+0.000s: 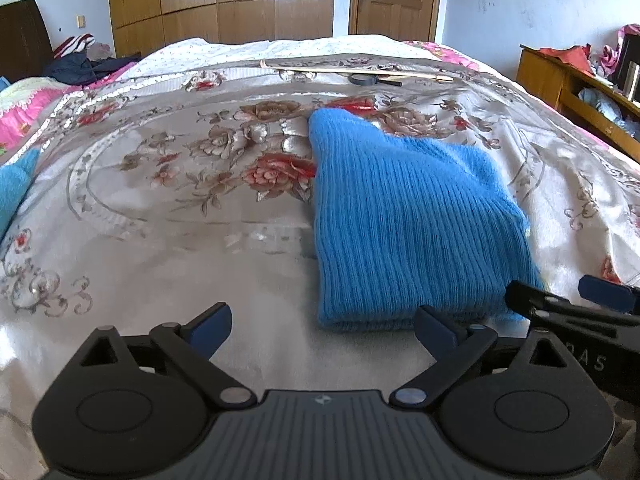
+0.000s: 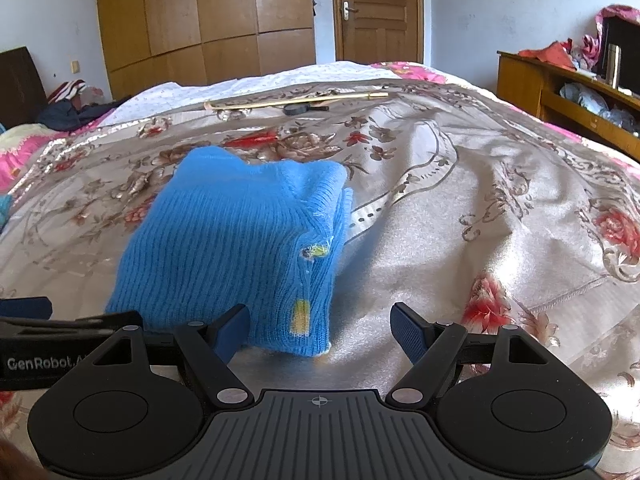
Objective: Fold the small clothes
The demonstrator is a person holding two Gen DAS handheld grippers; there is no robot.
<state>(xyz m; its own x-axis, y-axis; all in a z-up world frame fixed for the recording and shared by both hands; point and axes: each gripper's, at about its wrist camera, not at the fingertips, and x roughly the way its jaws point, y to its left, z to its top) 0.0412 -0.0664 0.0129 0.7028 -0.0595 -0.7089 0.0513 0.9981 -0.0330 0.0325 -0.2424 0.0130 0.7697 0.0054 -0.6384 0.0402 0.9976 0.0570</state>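
A blue ribbed knit garment [image 1: 404, 220] lies folded into a compact block on the floral bedspread [image 1: 168, 240]. It also shows in the right wrist view [image 2: 236, 248], with a small yellow mark near its right edge. My left gripper [image 1: 324, 326] is open and empty, just in front of the garment's near left corner. My right gripper [image 2: 320, 334] is open and empty, at the garment's near right corner. The right gripper's fingers [image 1: 524, 292] show at the right of the left wrist view.
A thin wooden stick [image 1: 356, 70] and a black magnifying glass [image 1: 370, 79] lie at the far side of the bed. Another blue cloth [image 1: 14, 188] sits at the bed's left edge. A wooden shelf [image 2: 568, 92] stands on the right.
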